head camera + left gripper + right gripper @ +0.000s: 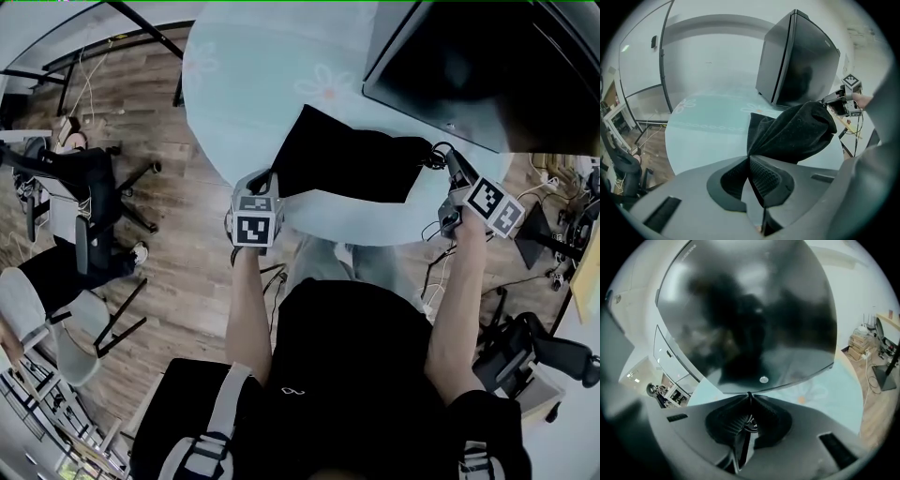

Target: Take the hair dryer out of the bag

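Observation:
A black cloth bag (pixel 352 164) lies slack on the round pale-blue table (pixel 244 75). My left gripper (pixel 266 184) is shut on the bag's near left corner; in the left gripper view the cloth (pixel 797 133) rises straight out of the closed left gripper (pixel 749 157). My right gripper (pixel 448 161) is at the bag's right end, where a thin black cord (pixel 437 152) loops out. In the right gripper view the right gripper (pixel 749 398) has its jaws nearly together on a thin dark strand. No hair dryer shows; the bag hides whatever is inside it.
A big black box (pixel 469 66) stands on the table's far right, just beyond the bag. The table's near edge (pixel 356 239) is at the person's legs. Office chairs (pixel 89 183) stand on the wooden floor to the left, and cables and stands (pixel 548 234) to the right.

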`<state>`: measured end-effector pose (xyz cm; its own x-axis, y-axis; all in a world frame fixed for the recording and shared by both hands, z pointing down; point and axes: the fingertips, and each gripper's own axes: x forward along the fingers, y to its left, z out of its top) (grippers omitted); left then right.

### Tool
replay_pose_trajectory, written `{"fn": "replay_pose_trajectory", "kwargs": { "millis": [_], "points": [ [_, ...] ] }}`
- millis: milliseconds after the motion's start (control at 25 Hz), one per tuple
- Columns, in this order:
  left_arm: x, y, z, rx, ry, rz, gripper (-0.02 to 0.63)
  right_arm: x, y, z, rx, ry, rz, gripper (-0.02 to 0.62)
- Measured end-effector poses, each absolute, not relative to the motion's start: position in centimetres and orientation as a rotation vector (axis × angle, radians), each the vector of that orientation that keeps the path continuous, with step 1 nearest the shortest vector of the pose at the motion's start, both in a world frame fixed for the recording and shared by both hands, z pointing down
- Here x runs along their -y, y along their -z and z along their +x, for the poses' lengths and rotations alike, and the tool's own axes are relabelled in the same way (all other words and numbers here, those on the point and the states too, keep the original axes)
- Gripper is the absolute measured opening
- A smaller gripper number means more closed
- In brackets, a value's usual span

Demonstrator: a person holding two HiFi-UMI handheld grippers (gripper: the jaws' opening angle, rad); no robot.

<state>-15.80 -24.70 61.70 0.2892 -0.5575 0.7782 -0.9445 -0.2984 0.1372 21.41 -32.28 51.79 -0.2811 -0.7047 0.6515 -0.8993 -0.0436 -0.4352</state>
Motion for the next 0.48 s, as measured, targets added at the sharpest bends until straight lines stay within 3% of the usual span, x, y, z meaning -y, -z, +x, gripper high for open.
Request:
{"fn": "replay_pose_trajectory", "kwargs": {
  "millis": [480],
  "points": [
    [24.0, -62.4, -15.9, 1.360, -0.894, 1.924, 0.011, 29.9, -51.0, 29.6, 1.900, -1.293, 1.969, 0.031]
  ]
}}
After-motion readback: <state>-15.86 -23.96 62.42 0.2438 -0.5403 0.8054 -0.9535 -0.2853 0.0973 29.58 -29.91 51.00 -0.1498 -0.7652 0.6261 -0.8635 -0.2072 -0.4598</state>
